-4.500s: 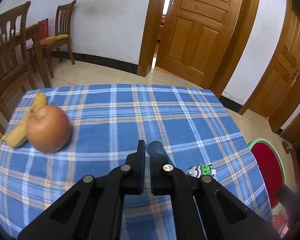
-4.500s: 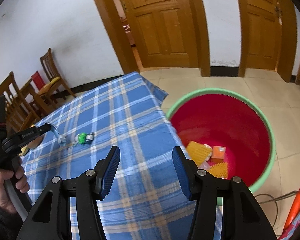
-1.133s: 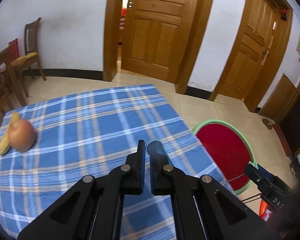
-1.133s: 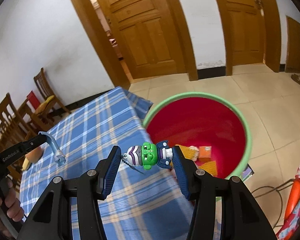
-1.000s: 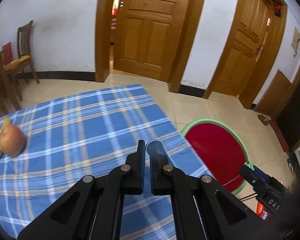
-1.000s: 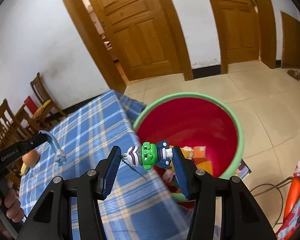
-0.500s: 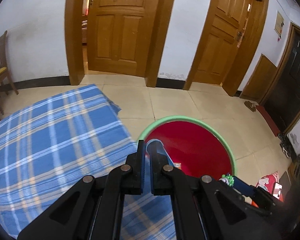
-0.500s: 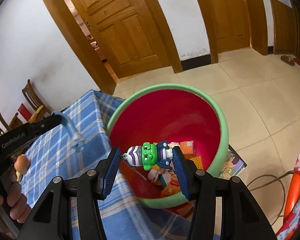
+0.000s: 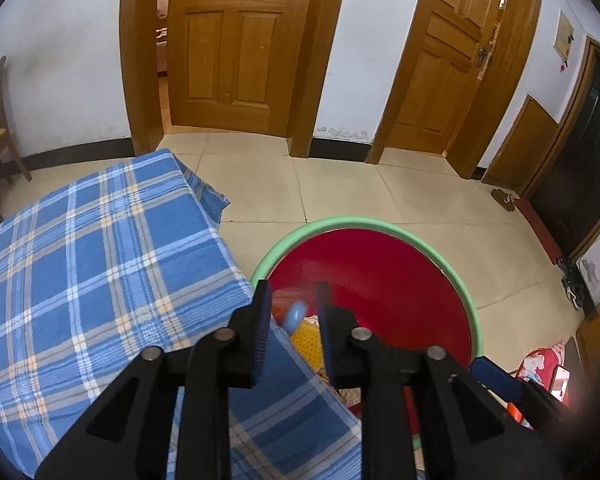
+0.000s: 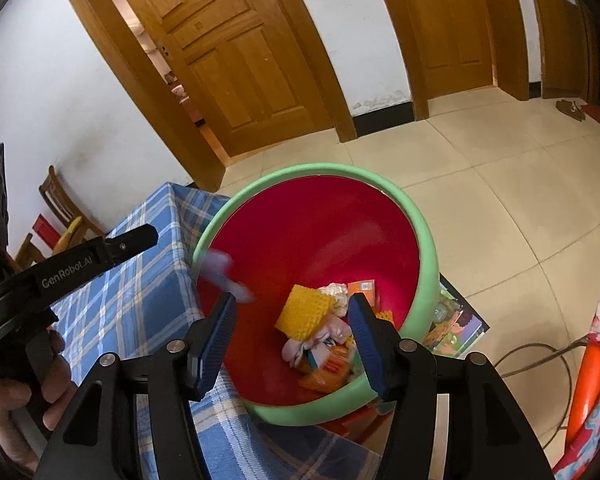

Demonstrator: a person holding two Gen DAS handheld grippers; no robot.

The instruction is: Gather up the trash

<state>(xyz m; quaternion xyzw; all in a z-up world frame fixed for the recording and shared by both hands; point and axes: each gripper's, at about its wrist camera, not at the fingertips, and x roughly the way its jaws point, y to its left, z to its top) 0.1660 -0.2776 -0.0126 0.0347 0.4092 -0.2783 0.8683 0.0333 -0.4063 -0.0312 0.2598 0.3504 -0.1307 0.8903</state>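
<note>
- My left tongs (image 9: 291, 305) are held out past the corner of the bench (image 9: 100, 260), which is covered in a blue plaid cloth (image 9: 148, 216). That puts their gap over the round red plastic tub with a green rim (image 9: 380, 224).
- Their fingers are parted and pinch nothing. A small pale-blue piece of trash (image 9: 296, 316) shows as a blur between them, and I judge it loose and dropping.
- From my right wrist the same blurred piece (image 10: 225, 270) hangs just inside the tub's near rim (image 10: 428, 248), above the red wall.
- My right tongs (image 10: 292, 320) are spread wide and empty, aimed down into the tub's mouth.
- The tub stands on the tiled floor (image 9: 340, 184) just beside the bench edge, lower than the bench top, so things carried off the cloth can fall straight in.
- On its bottom lie a yellow waffle-textured pad (image 10: 304, 312), an orange carton (image 10: 362, 286) and other scraps I cannot make out.
- The pale-blue piece is close to the bench-side rim, so I think it could clip the edge.
- There is open floor beyond the tub towards the wooden doors (image 9: 236, 48). Both tongs have free air above and can swing back over the cloth with nothing in their way.
</note>
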